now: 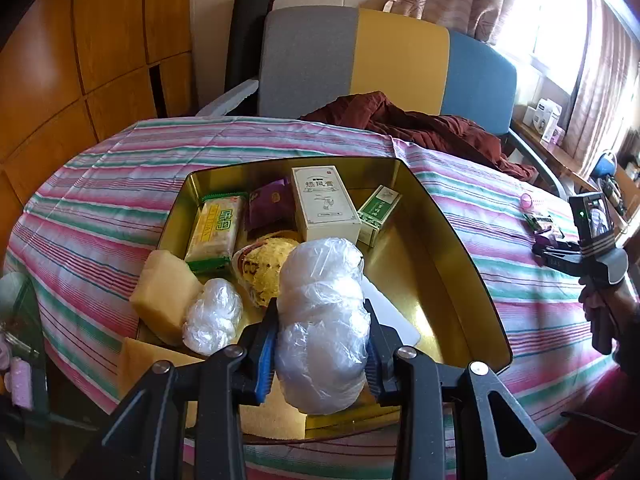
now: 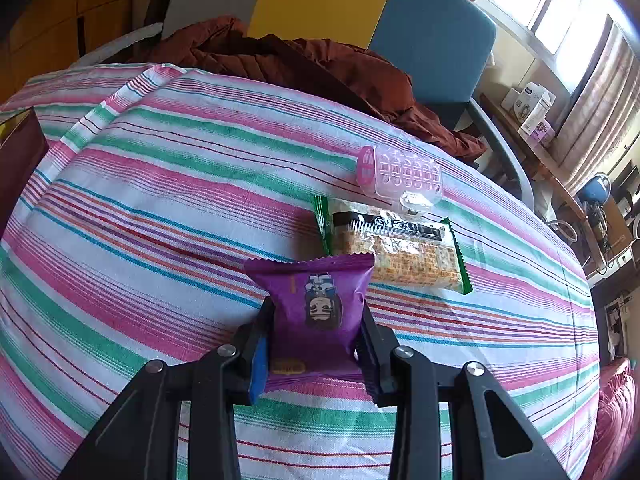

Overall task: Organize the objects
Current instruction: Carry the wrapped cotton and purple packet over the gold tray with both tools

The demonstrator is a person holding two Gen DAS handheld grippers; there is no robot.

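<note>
My left gripper is shut on a crumpled white plastic bag bundle, held just above the near part of the gold tin. The tin holds a green-edged cracker packet, a purple packet, a white box, a small green box, a wrapped pastry and a smaller plastic bundle. My right gripper points down at the striped cloth, both pads pressing the sides of a purple snack packet. Behind it lie another cracker packet and a pink clear case.
A pale yellow block leans on the tin's left wall. A dark red garment lies at the table's far edge before a grey, yellow and blue chair. The right gripper and the hand holding it show at the right.
</note>
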